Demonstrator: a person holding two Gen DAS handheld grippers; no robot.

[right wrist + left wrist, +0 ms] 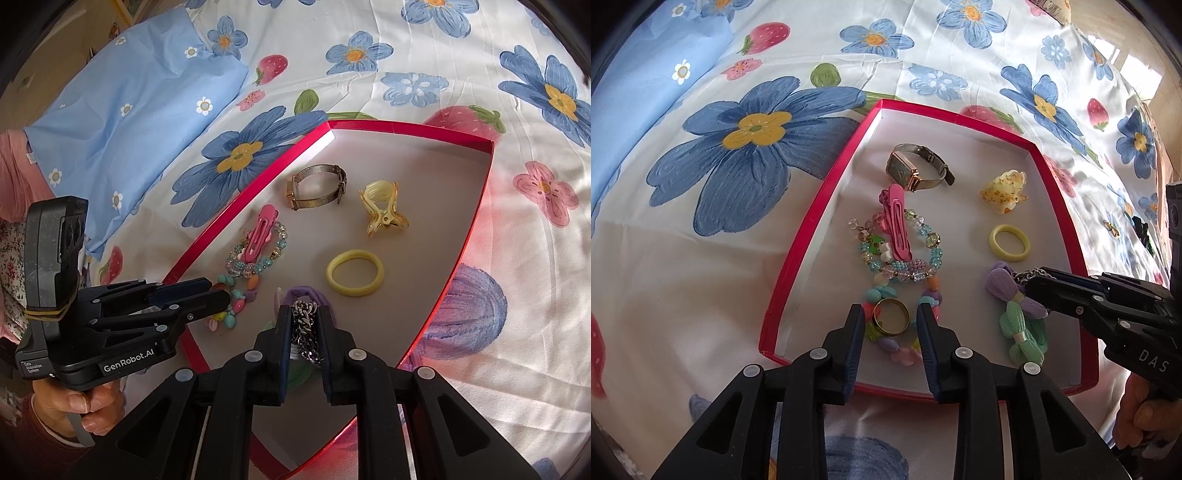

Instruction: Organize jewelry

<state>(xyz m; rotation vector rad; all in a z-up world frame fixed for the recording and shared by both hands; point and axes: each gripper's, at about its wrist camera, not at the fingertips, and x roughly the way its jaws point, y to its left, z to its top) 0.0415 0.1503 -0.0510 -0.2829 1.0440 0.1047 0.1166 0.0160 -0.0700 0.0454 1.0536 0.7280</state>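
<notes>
A red-rimmed box (pixel 827 206) (pixel 258 184) with a white floor lies on a flowered bedsheet. It holds a watch (pixel 916 168) (pixel 317 184), a pink hair clip (pixel 895 225) (pixel 258 232) on a beaded bracelet (pixel 934 253), a yellow claw clip (pixel 1003 192) (pixel 384 210), a yellow ring band (pixel 1010 242) (pixel 355 277) and purple and green bows (pixel 1019 306). My left gripper (pixel 891 314) is open, its fingers either side of a gold ring (pixel 891 316) lying on a pastel bracelet. My right gripper (pixel 304 314) (pixel 1032 280) is shut on a silver chain (pixel 304 323) above the bows.
The flowered bedsheet (pixel 757 147) surrounds the box on all sides. A light blue pillow (pixel 129 110) lies at the far left. The person's hands hold each gripper handle at the frame edges.
</notes>
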